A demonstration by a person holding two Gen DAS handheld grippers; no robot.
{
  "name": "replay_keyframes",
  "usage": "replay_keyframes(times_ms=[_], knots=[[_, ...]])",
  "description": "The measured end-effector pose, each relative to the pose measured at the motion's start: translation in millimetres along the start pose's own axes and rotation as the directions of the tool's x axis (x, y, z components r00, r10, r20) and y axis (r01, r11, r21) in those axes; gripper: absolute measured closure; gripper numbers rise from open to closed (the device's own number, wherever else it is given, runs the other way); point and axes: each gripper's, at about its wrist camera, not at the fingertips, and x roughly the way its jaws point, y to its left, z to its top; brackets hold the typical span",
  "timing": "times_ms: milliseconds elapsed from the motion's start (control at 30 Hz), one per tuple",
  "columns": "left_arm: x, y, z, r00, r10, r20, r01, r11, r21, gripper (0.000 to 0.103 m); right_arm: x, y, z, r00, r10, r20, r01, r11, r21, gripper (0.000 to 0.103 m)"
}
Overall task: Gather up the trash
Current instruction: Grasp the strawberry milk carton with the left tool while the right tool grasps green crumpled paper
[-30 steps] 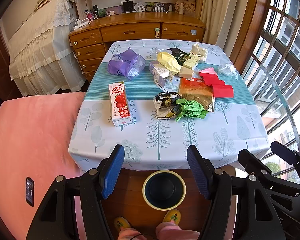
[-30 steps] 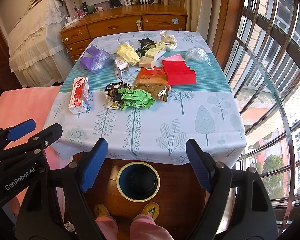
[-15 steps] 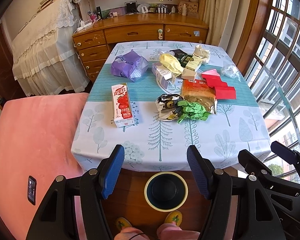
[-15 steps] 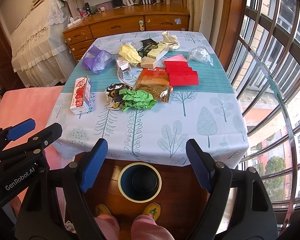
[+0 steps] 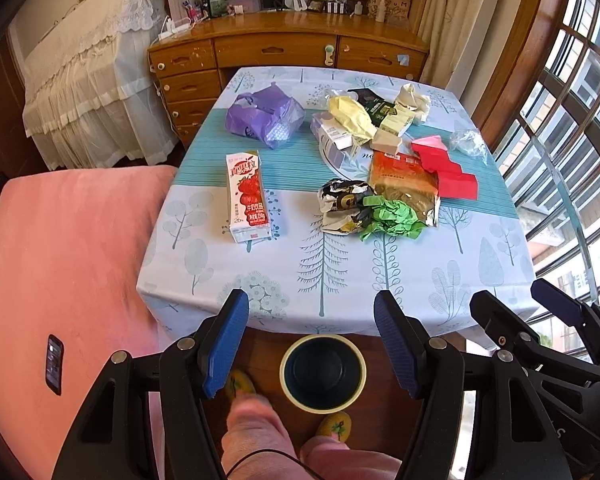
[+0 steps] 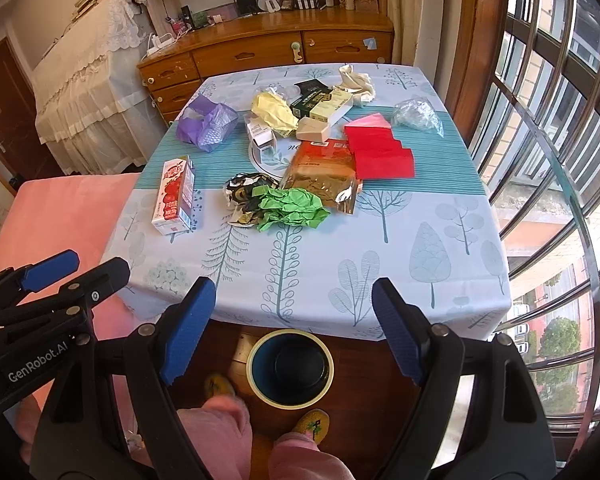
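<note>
The desk (image 5: pixel 340 280) sits slightly farther off than a second ago, its trash unmoved: milk carton (image 5: pixel 247 196) left, green wrapper (image 5: pixel 390 220) centre. The bin (image 5: pixel 323 372) stays beneath. Both the left gripper (image 5: pixel 312 344) and right gripper (image 6: pixel 292 328) remain released, fingers empty.

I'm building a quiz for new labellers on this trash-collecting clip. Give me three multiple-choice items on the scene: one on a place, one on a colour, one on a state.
1. Where is the bin?
A. on the table
B. on the floor by the table's near edge
C. on the pink seat

2. What colour is the crumpled paper beside the foil wrapper?
A. green
B. orange
C. blue

3. How does the milk carton sit?
A. upright
B. lying flat on the table
C. held in tongs

Answers: 1 B, it stands on the wood floor next to the person's slippers. 2 A, both views show bright green. 3 B, its printed face looks up and both sets of tongs are empty.
</note>
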Motion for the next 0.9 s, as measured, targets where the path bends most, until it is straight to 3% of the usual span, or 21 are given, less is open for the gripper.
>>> replay_keyframes(times_ms=[167,333,567,700,900], knots=[[17.7,13.7,15.0,0.999,-0.044,-0.025,0.044,0.999,-0.008,0.036,12.8,8.2,10.6,1.000,-0.011,-0.014,0.011,1.000,-0.002,0.024],[44.2,32.1,52.9,0.999,-0.014,-0.039,0.014,1.000,0.004,0.036,29.0,12.5,30.2,0.999,-0.040,-0.020,0.041,0.998,0.043,0.024],[114.3,87.4,108.7,0.988,0.023,-0.151,-0.029,0.999,-0.040,0.036,82.7,-4.3,63.1,0.992,-0.023,-0.125,0.051,0.971,0.233,0.026],[155.8,109.7,133.2,0.977,0.003,-0.212,-0.014,0.999,-0.047,0.036,126.0,-21.0,72.6,0.979,0.018,-0.201,0.061,0.922,0.382,0.026],[216.4,123.6,154.5,0.942,-0.050,-0.330,0.020,0.995,-0.093,0.036,182.7,-44.0,76.8,0.961,0.092,-0.261,0.076,0.818,0.571,0.027]])
